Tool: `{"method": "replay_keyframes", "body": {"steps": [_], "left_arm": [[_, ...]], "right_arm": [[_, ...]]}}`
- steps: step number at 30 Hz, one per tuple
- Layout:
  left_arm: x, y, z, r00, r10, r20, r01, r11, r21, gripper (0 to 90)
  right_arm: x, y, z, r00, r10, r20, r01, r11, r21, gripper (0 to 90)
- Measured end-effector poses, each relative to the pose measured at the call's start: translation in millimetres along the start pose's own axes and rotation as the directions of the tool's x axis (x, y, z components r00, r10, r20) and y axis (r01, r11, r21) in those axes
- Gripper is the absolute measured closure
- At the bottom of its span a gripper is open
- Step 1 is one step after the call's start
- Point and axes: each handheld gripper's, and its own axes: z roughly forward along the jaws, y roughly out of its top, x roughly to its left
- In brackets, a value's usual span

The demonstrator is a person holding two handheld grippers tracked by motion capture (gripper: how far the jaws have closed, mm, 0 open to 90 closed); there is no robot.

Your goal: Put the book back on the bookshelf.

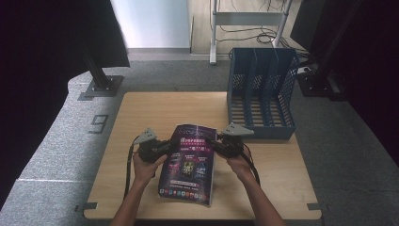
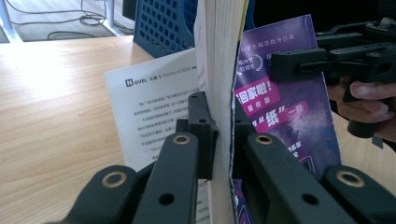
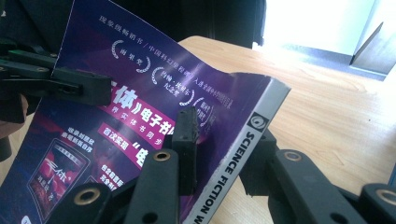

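A purple magazine [image 1: 190,162] was held tilted above the table [image 1: 141,113], near its 6 o'clock edge. The left gripper [image 1: 165,146] was clamped on the magazine's page edge at 9 o'clock. The right gripper [image 1: 217,143] gripped the spine at 3 o'clock, its jaws pressing both covers. A blue file rack [image 1: 261,92] stood at 1 o'clock.

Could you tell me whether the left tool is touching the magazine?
Touching: the left gripper view shows the left tool with both jaws pressed against the magazine page edge.
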Motion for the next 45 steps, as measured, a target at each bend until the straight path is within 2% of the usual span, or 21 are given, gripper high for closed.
{"method": "replay_keyframes", "body": {"steps": [8, 17, 22, 29, 33, 37, 41, 45], "left_arm": [[0.5, 6.2, -5.4, 1.0, 0.008, 0.002, -0.007, 0.9999, -0.015, 85.6], [-2.0, 11.3, -6.6, 0.9998, 0.021, 0.001, -0.021, 0.9996, -0.019, 85.6], [-3.7, 17.6, -6.9, 0.9996, 0.03, 0.0, -0.03, 0.9991, -0.031, 85.6], [-11.7, 34.7, -12.9, 0.997, 0.075, -0.02, -0.076, 0.9959, -0.048, 85.2], [-13.1, 38.2, -14.9, 0.9966, 0.079, -0.022, -0.08, 0.9947, -0.065, 85.1], [-13.3, 36.6, -13.6, 0.9967, 0.078, -0.022, -0.079, 0.9949, -0.062, 85.0], [-14.4, 34.8, -12.5, 0.9962, 0.085, -0.019, -0.086, 0.994, -0.066, 85.0], [-13.2, 35.7, -8.2, 0.994, 0.1, -0.042, -0.103, 0.9923, -0.069, 85.1]], "right_arm": [[4.3, 7.6, -1.6, 0.9995, -0.028, 0.012, 0.028, 0.999, -0.023, 71.5], [5.0, 10.7, -4.6, 0.9995, -0.027, 0.013, 0.028, 0.999, -0.039, 72.2], [7.2, 17.8, -9.4, 0.9983, -0.049, 0.032, 0.051, 0.997, -0.058, 73.3], [11.9, 36.3, -23.9, 0.9958, -0.078, 0.048, 0.084, 0.989, -0.125, 78.1], [15.6, 42.7, -31.3, 0.9947, -0.092, 0.046, 0.098, 0.982, -0.162, 79.9], [17.0, 42.6, -33.4, 0.994, -0.101, 0.043, 0.107, 0.981, -0.163, 80.1], [13.8, 38.3, -34.2, 0.9957, -0.083, 0.04, 0.088, 0.982, -0.168, 80.5], [14.1, 38.4, -33.1, 0.9953, -0.086, 0.045, 0.092, 0.982, -0.167, 80.5]]}}
